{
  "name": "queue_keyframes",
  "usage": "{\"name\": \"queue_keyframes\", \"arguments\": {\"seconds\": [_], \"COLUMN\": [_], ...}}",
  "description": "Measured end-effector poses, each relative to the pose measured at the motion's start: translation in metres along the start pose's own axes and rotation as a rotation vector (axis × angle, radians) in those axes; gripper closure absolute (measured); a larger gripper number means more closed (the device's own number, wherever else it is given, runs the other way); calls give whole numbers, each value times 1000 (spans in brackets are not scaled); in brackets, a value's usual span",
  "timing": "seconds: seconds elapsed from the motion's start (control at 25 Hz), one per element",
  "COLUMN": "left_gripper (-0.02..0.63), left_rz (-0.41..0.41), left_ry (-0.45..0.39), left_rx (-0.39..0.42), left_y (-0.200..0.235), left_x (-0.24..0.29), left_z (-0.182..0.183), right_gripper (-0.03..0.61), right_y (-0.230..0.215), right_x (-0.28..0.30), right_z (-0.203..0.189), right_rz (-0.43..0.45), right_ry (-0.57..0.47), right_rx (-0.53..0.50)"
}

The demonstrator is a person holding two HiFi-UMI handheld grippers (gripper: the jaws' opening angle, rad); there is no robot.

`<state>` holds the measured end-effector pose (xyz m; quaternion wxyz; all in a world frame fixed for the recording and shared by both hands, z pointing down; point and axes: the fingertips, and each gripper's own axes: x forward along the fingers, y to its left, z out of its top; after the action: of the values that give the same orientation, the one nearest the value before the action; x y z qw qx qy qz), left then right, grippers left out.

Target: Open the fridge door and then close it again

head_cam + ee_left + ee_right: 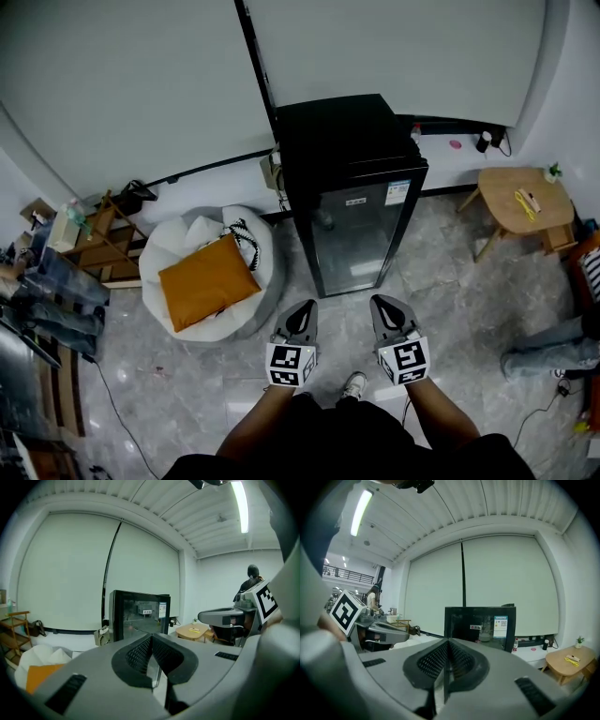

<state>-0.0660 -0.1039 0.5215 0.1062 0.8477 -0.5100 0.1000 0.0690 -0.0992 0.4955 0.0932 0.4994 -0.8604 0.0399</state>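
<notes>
From my head, the black glass-fronted fridge [361, 225] stands just ahead, door seemingly shut, my forearms [267, 427] cut off below. The left gripper view shows my left gripper [151, 644] with ribbed pads pressed together on nothing, plus a ceiling strip light [241, 501] unseen from above. The right gripper view: right gripper [446, 644] likewise closed, empty; fridge contents too dim.

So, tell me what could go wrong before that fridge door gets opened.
1. Both the left gripper and right gripper are shut and short of the fridge; shut jaws may slide off the door's edge rather than grip it.
2. The beanbag sits close beside the fridge; if the door swings that way, it could hit it.
</notes>
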Motion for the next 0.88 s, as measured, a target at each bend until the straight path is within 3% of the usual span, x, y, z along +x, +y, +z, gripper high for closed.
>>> {"name": "queue_keyframes", "arguments": {"seconds": [0.28,0.6,0.88], "left_gripper": [592,592,592], "left_rz": [49,41,53], "left_ry": [30,44,55], "left_rx": [-9,-8,-4], "left_y": [21,44,70], "left_x": [17,51,75], "left_z": [-11,-10,-8], "right_gripper": [560,560,560], "right_y": [-5,-10,-4], "right_x": [16,38,63], "right_z": [-7,-25,-45], "right_rz": [18,18,87], "right_ry": [22,68,137], "right_rx": [22,59,91]}}
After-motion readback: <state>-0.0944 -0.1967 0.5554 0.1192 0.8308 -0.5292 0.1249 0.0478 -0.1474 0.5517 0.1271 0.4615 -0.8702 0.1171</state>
